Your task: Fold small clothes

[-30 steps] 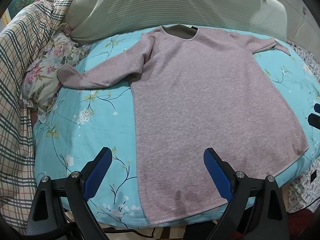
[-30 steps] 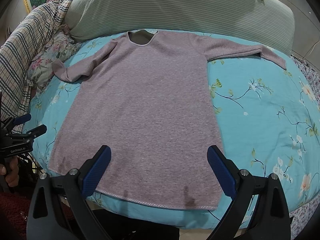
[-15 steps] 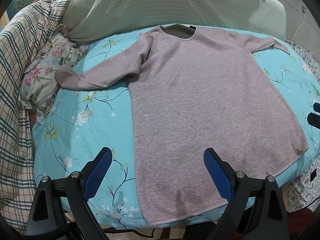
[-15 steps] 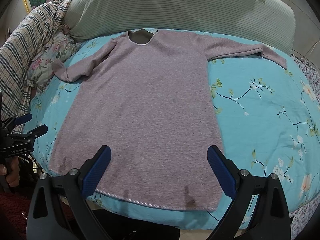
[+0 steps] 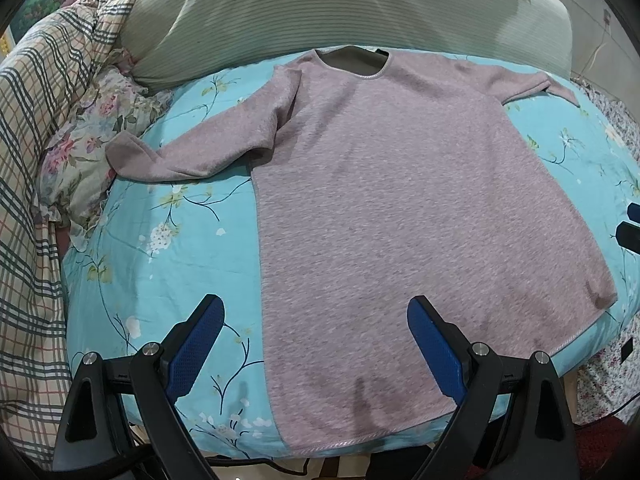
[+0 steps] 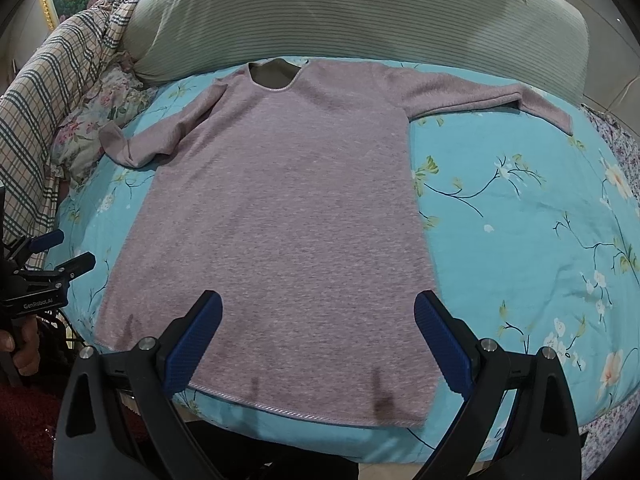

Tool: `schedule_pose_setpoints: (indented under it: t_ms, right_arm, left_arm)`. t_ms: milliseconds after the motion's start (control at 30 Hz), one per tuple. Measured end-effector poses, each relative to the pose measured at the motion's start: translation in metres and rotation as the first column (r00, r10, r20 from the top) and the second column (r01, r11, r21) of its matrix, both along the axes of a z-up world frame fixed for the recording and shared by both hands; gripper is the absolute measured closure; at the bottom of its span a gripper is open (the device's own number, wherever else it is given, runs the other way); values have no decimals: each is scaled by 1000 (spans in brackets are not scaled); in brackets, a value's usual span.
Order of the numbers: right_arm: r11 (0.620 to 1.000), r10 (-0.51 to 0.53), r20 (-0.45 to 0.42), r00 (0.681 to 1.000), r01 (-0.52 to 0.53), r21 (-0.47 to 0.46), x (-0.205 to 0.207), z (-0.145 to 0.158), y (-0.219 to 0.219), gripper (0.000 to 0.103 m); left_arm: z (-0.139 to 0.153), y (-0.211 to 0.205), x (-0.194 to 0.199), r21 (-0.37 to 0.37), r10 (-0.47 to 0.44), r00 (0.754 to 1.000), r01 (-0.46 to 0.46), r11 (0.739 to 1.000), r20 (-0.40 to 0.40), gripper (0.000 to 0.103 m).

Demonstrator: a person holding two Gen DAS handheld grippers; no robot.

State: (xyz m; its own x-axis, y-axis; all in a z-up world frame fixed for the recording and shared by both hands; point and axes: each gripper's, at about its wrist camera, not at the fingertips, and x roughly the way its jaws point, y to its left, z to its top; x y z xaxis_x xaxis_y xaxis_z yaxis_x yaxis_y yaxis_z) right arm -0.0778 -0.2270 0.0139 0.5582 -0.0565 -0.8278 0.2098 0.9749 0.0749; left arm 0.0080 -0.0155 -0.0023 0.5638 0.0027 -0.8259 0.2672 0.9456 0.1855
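A mauve long-sleeved knit top (image 5: 400, 200) lies flat, face up, on a turquoise floral bed sheet (image 5: 160, 248), neck away from me and hem at the near edge; it also shows in the right wrist view (image 6: 280, 220). Its left sleeve (image 5: 192, 152) bends out toward the pillows, and its right sleeve (image 6: 480, 96) stretches to the far right. My left gripper (image 5: 316, 336) is open and empty above the hem's left part. My right gripper (image 6: 318, 332) is open and empty above the hem's right part. The left gripper also shows at the left edge of the right wrist view (image 6: 60, 248).
A large green striped bolster (image 5: 320, 12) lies along the far side. A plaid blanket (image 5: 36, 160) and a floral pillow (image 5: 88, 148) are piled at the left. The sheet (image 6: 540, 240) extends right of the top. The bed's near edge drops off just below the hem.
Both grippers have stayed open. The left wrist view has shifted slightly, so the top sits a little lower and to the left in it. The top has not moved.
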Motion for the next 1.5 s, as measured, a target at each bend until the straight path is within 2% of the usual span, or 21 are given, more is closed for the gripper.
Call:
schedule_pose_setpoints:
  t_ms: [200,333,433,500,600,767,933,1067,1133,1300,1400,1467,1500]
  right_arm:
    - [999,-18,-18,1000,19,45,4,-6,-14,6]
    - [995,-59,-26,998,61,84,10,-12,-37,6]
    - [979,-123,-78,989,133,151,17,-19,-67,6]
    - [963,-188,-72,979,198,183,22,-23,-95,7]
    - [935,-266,-49,963,270,230,30,-26,-134,15]
    - [850,-434,-30,901,420,317,45,-33,-219,28]
    - [741,-585,-25,811,547,389,63,-39,-307,43]
    - [667,-677,-4,736,617,418,86,-42,-379,45]
    - [636,-705,4,709,630,445,100,-45,-412,49]
    - [574,-768,18,640,676,461,132,-56,-477,49]
    - [520,-817,22,577,719,461,146,-61,-512,49]
    - [492,-836,22,549,731,473,156,-65,-534,49]
    - [491,-839,27,544,734,469,161,-65,-541,49]
  left_arm:
    - [-5,-3,6,18,-6,999,7,1000,-44,9]
    - [-9,-5,13,-15,-14,999,13,1000,-50,9]
    - [-12,-7,24,-53,-18,998,15,998,-56,9]
    - [-14,-10,32,-68,-20,998,15,998,-64,9]
    - [-16,-19,49,-71,-31,998,26,997,-61,9]
    - [-19,-38,79,-63,-46,997,42,997,-68,9]
    - [-21,-58,110,-78,-42,995,35,996,-86,9]
    - [-26,-77,130,-79,-47,993,39,996,-104,9]
    - [-33,-88,139,-76,-48,991,38,996,-129,9]
    - [-53,-111,160,-61,-39,981,28,998,-188,9]
    - [-64,-122,170,-49,-36,975,25,998,-221,9]
    - [-69,-129,176,-44,-35,972,26,999,-232,9]
    - [-70,-131,179,-39,-37,971,29,999,-236,9]
